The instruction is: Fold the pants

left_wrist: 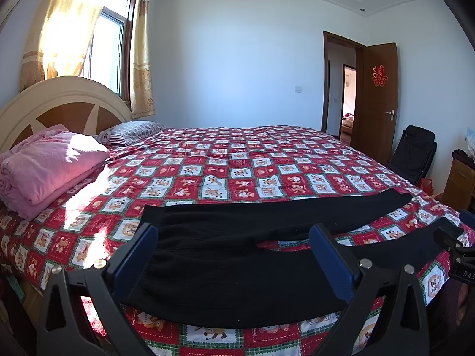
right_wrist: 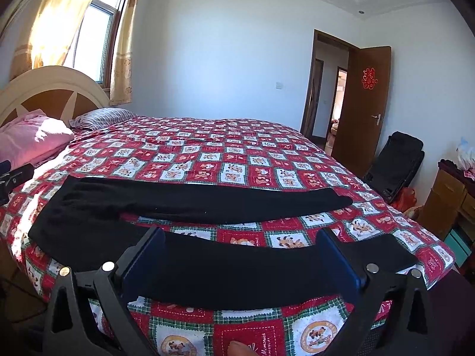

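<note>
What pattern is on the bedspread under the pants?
Red and white cartoon-print squares on the bedspread, clearest in the right wrist view.

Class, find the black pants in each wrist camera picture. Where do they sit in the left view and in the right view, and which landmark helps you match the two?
Left wrist view: the black pants lie across the lower middle, waist end at the left, legs running right.
Right wrist view: the black pants span the middle and lower frame, two legs spread apart.
Shared landmark: the brown door with a red ornament.
</note>
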